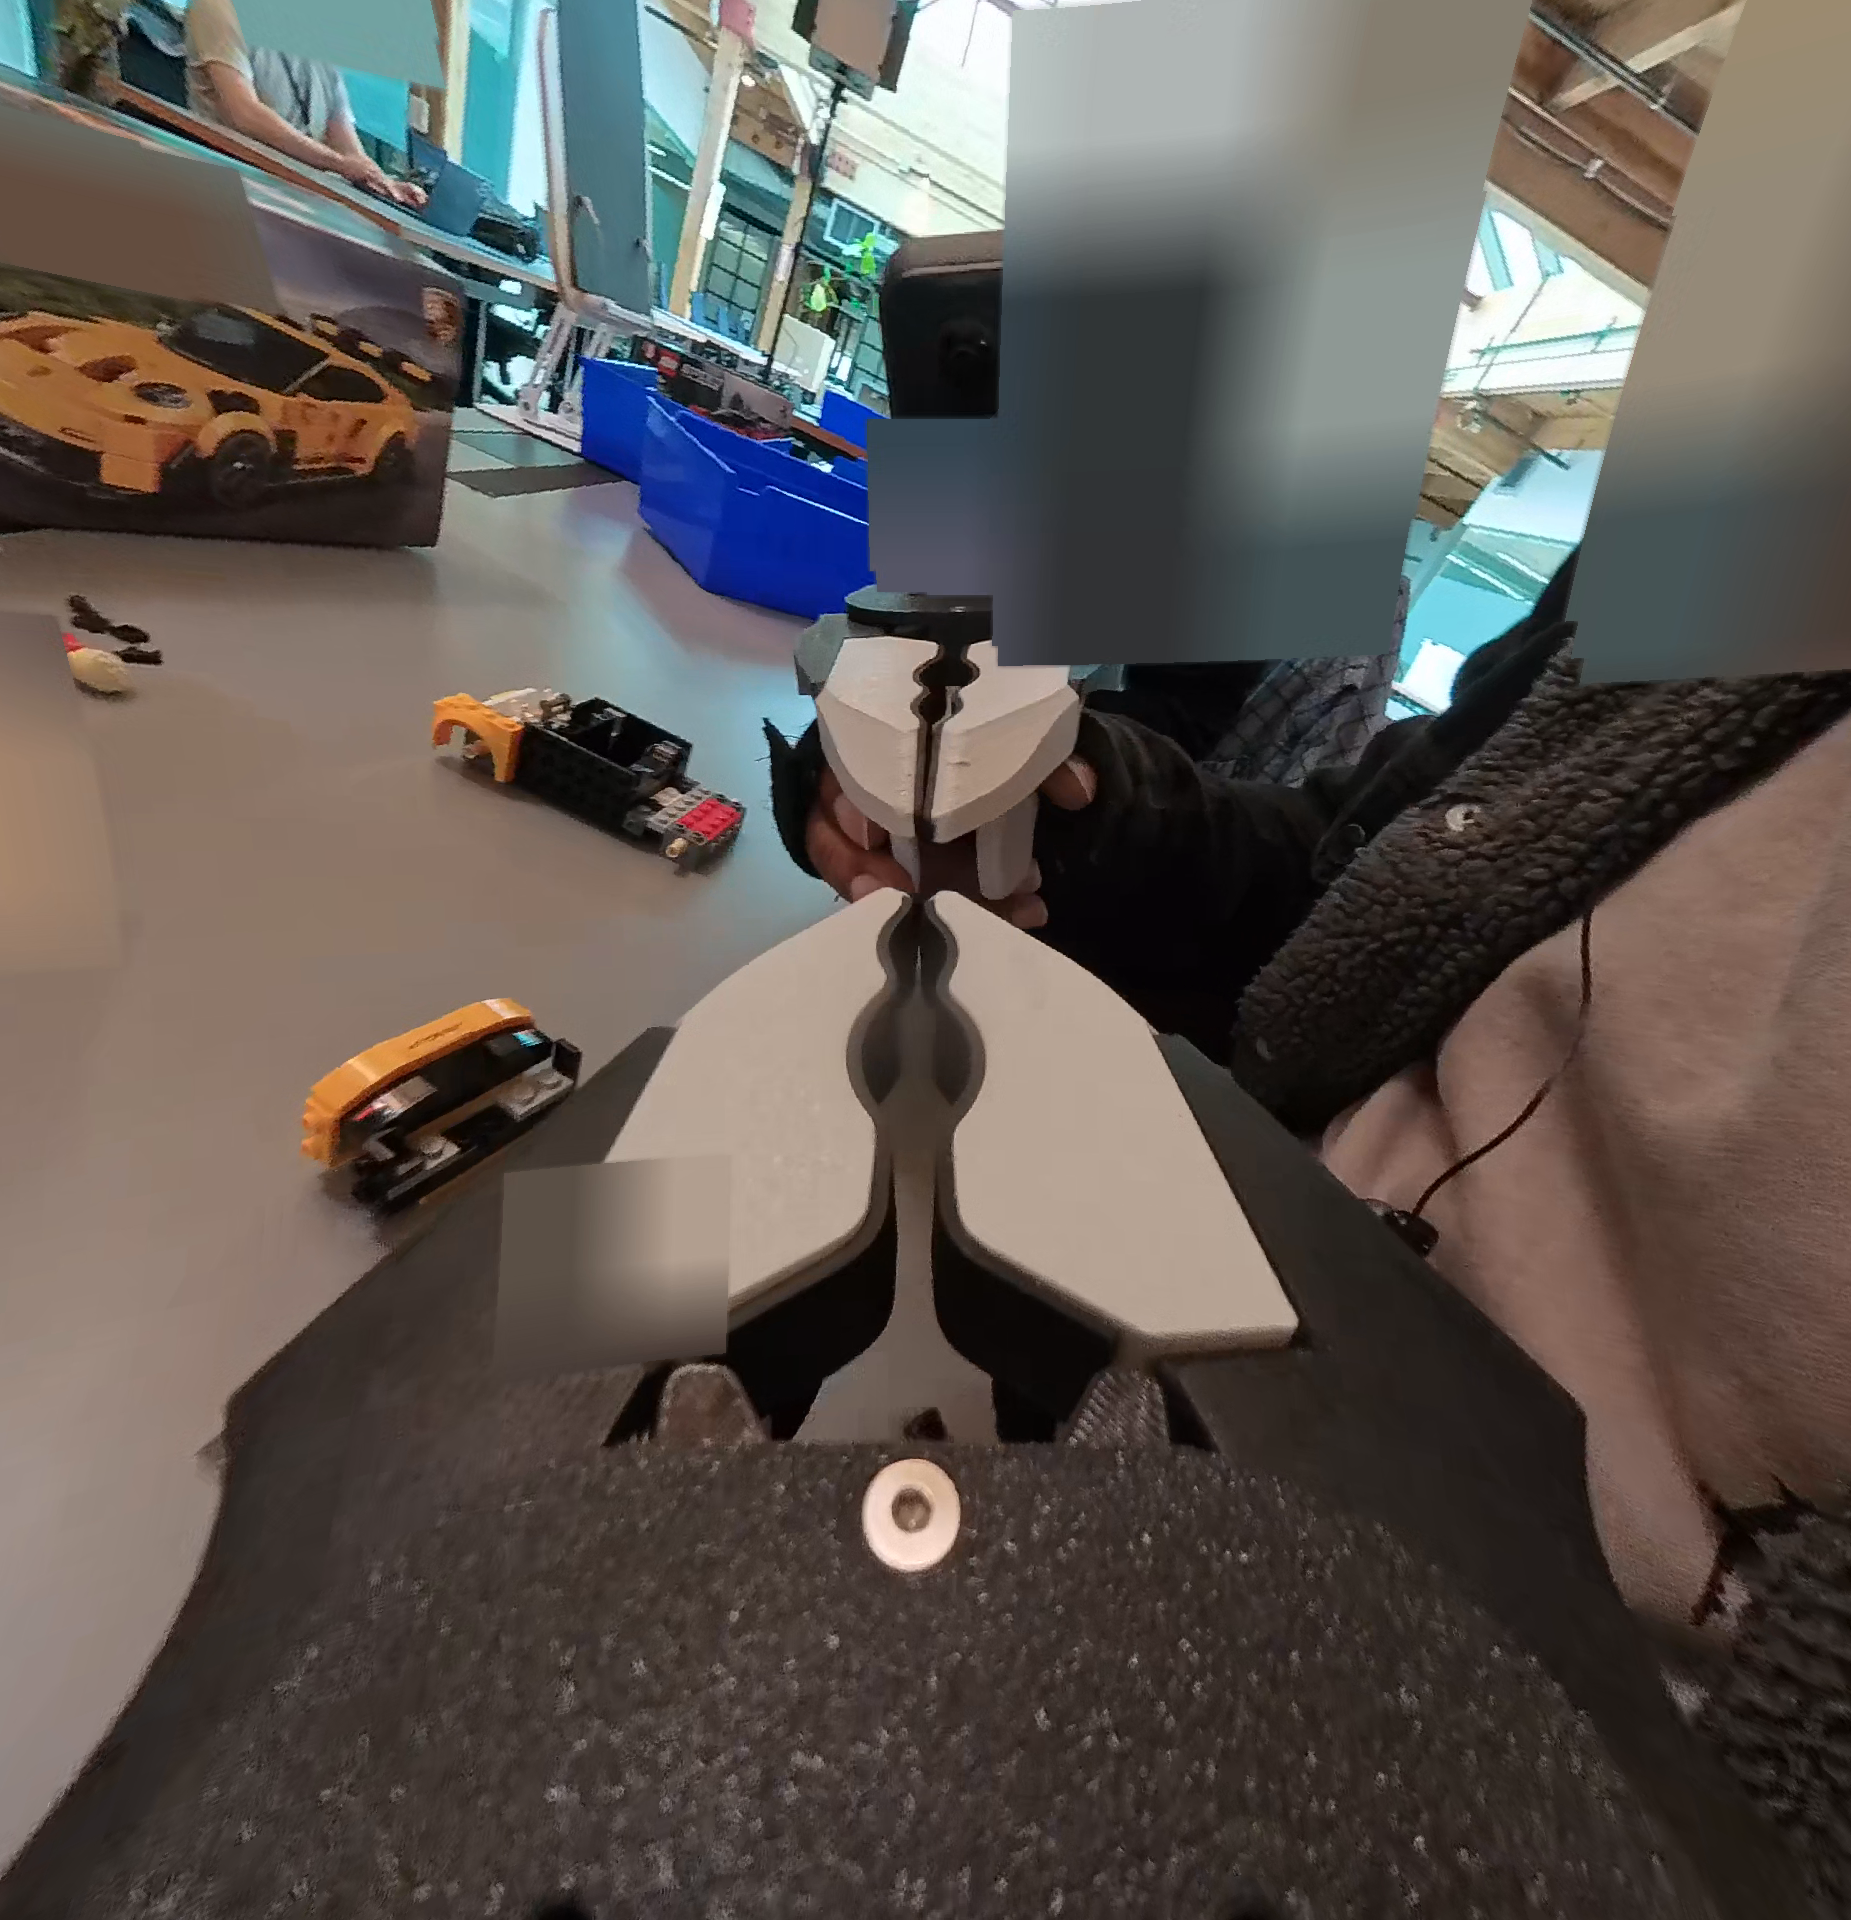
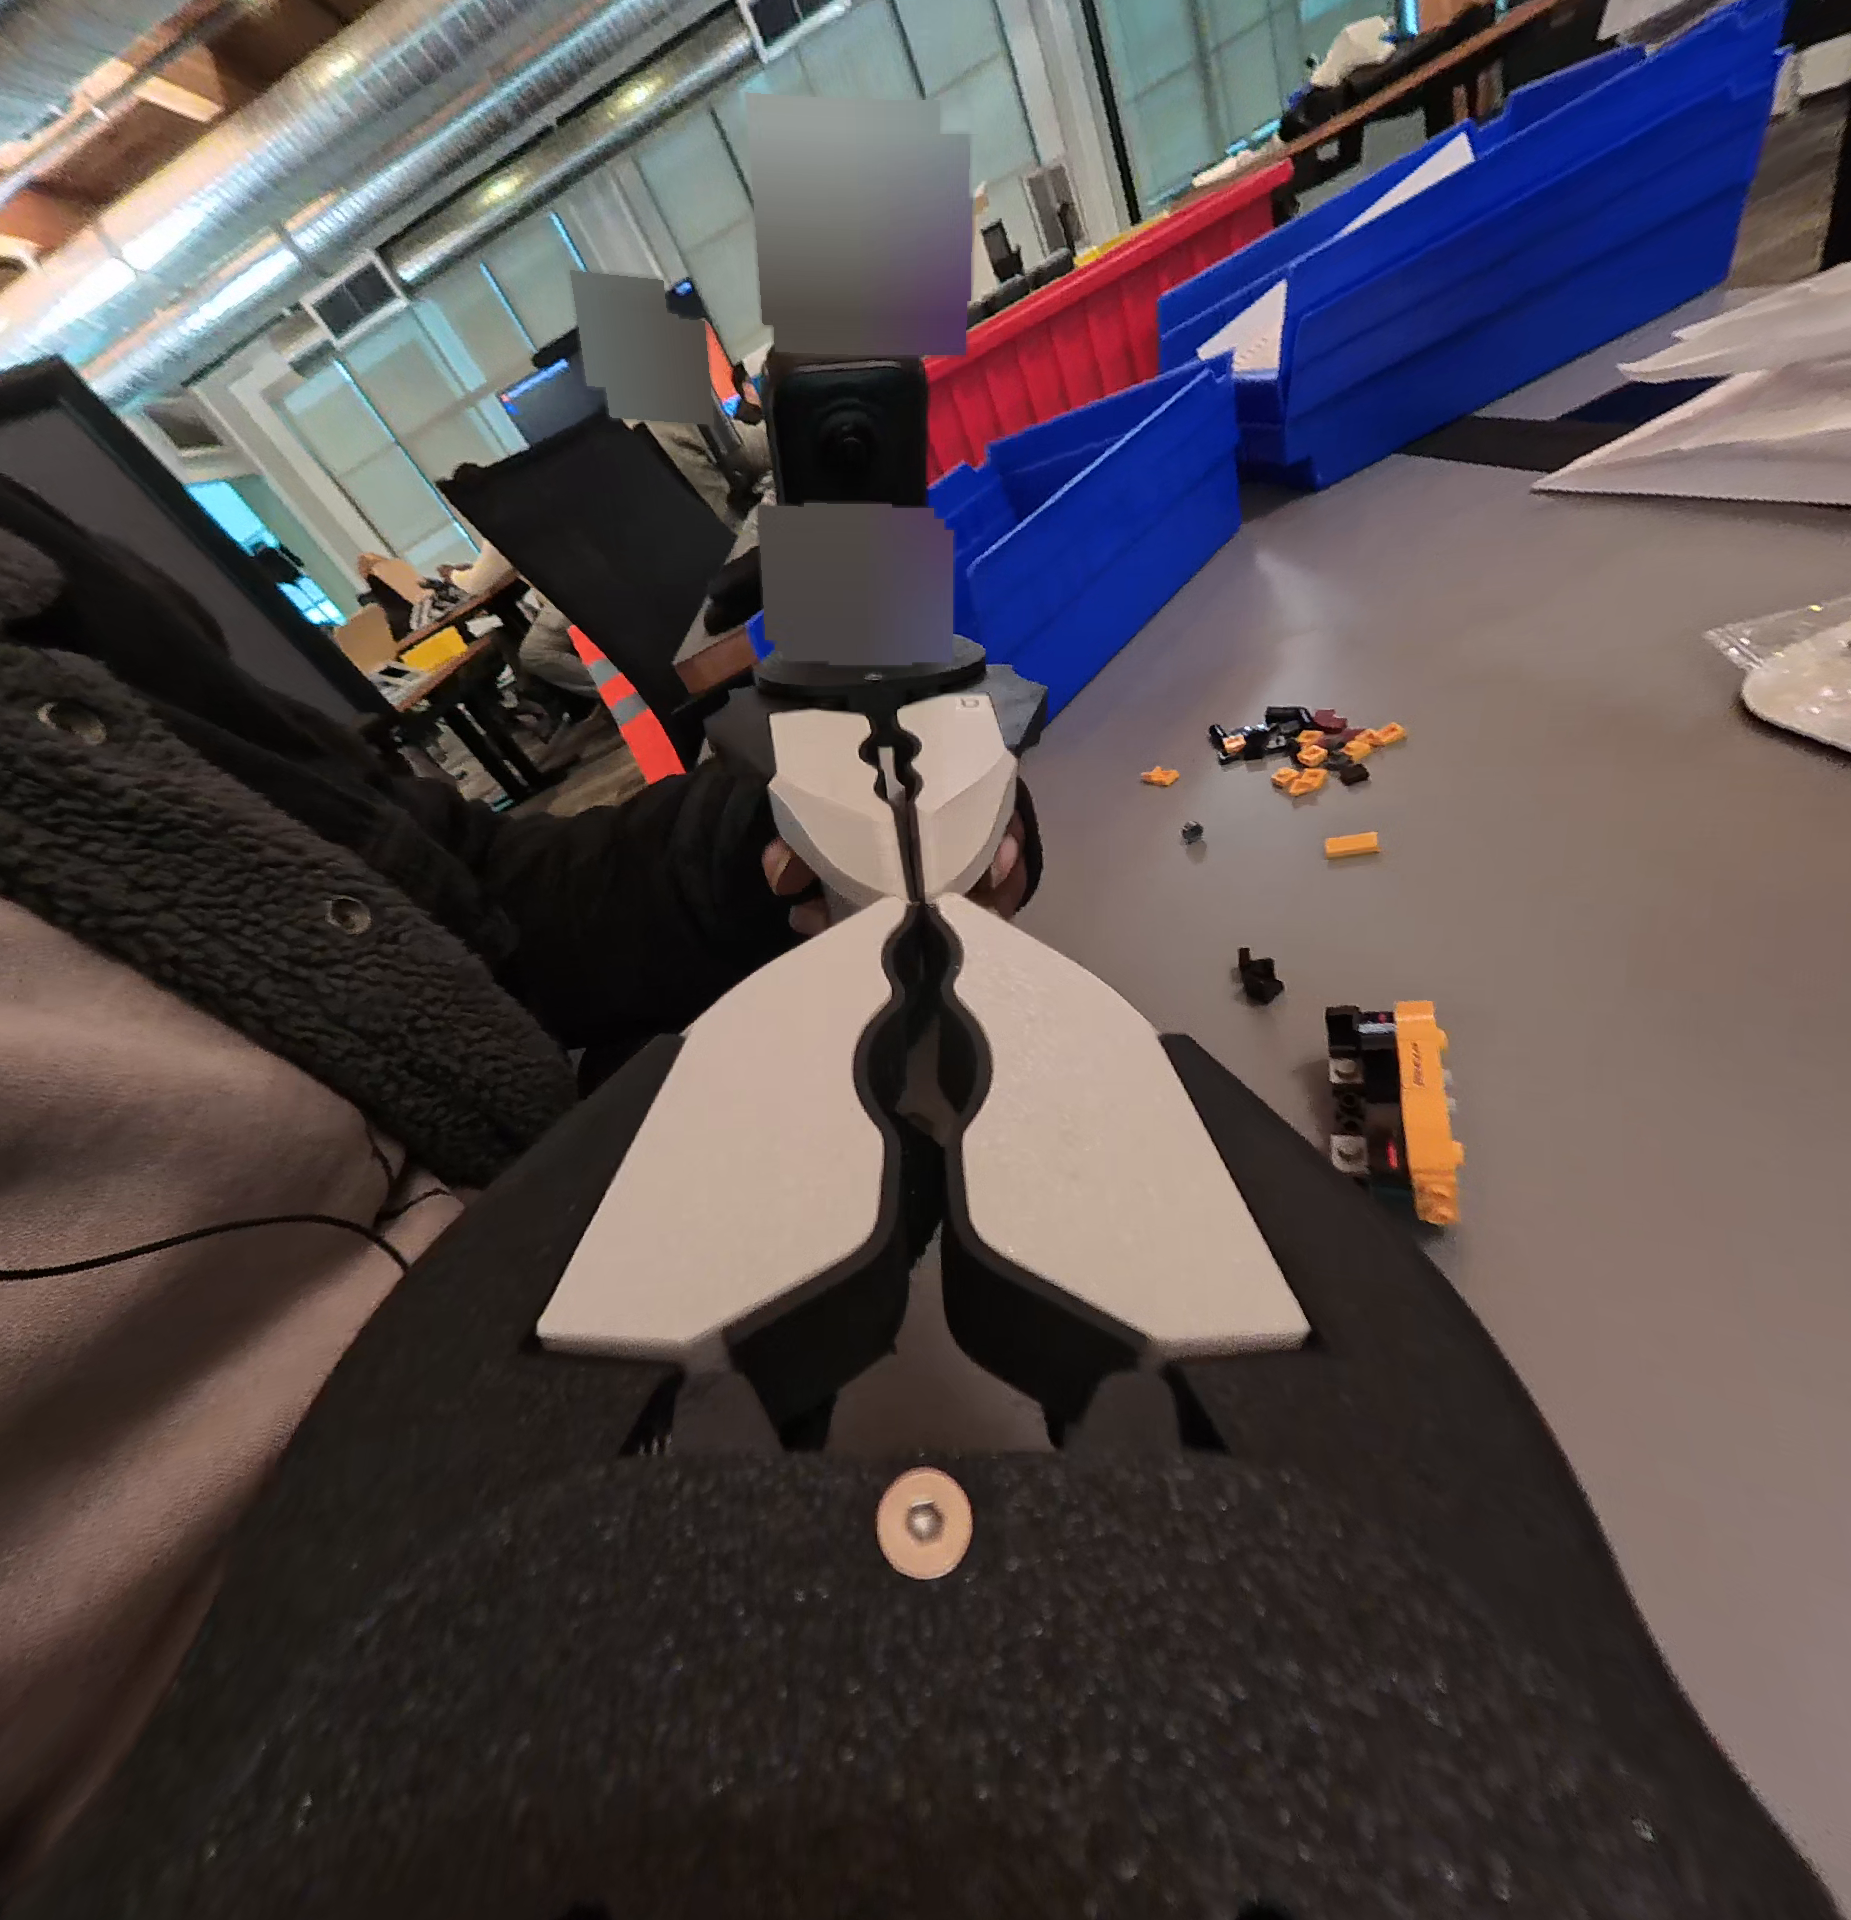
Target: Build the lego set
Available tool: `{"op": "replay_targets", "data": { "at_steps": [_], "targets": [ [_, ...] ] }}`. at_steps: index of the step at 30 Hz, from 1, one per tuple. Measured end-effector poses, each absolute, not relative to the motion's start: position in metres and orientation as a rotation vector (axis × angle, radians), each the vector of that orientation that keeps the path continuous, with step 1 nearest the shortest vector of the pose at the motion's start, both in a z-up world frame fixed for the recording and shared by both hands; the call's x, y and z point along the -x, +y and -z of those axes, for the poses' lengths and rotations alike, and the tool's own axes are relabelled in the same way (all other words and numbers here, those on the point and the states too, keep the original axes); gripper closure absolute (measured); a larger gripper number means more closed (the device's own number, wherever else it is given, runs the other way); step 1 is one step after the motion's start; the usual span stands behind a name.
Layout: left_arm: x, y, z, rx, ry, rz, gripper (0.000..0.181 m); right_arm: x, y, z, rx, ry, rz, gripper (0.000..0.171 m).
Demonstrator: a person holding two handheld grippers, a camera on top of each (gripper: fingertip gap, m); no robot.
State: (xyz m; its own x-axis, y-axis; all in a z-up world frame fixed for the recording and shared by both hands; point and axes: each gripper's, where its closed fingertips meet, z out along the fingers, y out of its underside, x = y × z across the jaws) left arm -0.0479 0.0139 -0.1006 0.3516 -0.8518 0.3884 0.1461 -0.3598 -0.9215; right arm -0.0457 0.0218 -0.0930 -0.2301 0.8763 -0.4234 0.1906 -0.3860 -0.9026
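The set's box (image 1: 204,405) is cut off at the left edge; a clear bag (image 2: 1814,665) runs off the right edge — its contents too small to tell; tiny dark bits (image 1: 110,629) stay unclear.

chassis (image 1: 594,769) behind roof section (image 1: 438,1101), on table (image 1: 277,914)

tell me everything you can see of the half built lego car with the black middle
The car chassis lies flat on the grey table, past both shut grippers, touched by nothing. It has an orange wheel arch at one end, an open black box-like middle, and grey plates with a red piece at the other. No wheels show. It looks like hard glossy plastic.
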Motion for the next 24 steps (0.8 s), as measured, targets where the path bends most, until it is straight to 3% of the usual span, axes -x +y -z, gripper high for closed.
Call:
{"op": "replay_targets", "data": {
  "at_steps": [7, 16, 24],
  "targets": [
    [0.081, 0.037, 0.113, 1.695, 0.616, 0.902, 0.181, 0.040, 0.032, 0.116, 1.592, -1.404, -1.493, 0.162],
    [0.112, 0.047, 0.117, 1.730, 0.566, 0.733, 0.174, 0.070, -0.044, 0.177, 1.515, -1.938, -1.138, 0.141],
    [0.111, 0.045, 0.119, 1.738, 0.593, 0.671, 0.176, 0.093, -0.075, 0.209, 1.454, -2.168, -0.868, 0.146]
  ]
}}
